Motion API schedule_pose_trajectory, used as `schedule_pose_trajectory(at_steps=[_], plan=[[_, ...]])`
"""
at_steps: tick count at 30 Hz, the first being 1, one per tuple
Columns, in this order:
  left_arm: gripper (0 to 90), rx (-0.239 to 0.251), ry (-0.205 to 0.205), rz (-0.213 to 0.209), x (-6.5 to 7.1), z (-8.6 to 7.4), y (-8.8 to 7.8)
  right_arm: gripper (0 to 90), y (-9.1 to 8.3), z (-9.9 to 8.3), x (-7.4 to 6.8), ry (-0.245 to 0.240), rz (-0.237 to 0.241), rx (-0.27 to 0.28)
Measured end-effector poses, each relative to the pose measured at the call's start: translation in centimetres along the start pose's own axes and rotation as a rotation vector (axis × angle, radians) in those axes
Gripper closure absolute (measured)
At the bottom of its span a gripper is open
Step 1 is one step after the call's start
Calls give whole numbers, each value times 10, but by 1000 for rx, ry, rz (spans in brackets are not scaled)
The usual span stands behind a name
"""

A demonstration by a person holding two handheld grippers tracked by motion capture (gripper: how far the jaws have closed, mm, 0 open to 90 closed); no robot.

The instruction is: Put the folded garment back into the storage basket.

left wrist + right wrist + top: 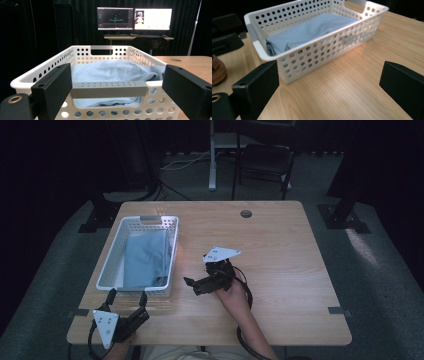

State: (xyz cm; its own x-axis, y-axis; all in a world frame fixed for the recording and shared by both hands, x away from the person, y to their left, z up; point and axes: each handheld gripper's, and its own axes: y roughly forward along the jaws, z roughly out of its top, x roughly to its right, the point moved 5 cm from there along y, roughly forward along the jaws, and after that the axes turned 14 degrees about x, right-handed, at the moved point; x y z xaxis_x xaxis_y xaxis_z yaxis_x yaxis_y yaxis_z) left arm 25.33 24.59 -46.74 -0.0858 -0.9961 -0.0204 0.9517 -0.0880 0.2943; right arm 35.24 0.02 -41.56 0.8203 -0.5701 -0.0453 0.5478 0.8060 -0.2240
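Dark curtains ring the wooden table point(280, 250), where a white basket point(111, 255) holding folded blue cloth point(145, 257) sits left of centre; the left gripper point(127, 299), spread, should probably straddle its grey handle point(108, 88) squarely while the right gripper point(192, 285) waits, also spread.

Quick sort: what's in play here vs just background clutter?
Likely in play (judging by where both tools point):
- white basket
- blue cloth folded inside it
- left tool, open at the basket's near end
- right tool, open, facing the basket's side

Just about:
- grommet hole in the table
- chair behind
- monitors on the far desk
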Motion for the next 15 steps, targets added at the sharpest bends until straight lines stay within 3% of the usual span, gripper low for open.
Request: schedule_pose_trajectory(at_steps=[15], plan=[[107, -1, 2, 0, 0, 0, 0, 22, -53, -9, 11, 4, -77, 2]])
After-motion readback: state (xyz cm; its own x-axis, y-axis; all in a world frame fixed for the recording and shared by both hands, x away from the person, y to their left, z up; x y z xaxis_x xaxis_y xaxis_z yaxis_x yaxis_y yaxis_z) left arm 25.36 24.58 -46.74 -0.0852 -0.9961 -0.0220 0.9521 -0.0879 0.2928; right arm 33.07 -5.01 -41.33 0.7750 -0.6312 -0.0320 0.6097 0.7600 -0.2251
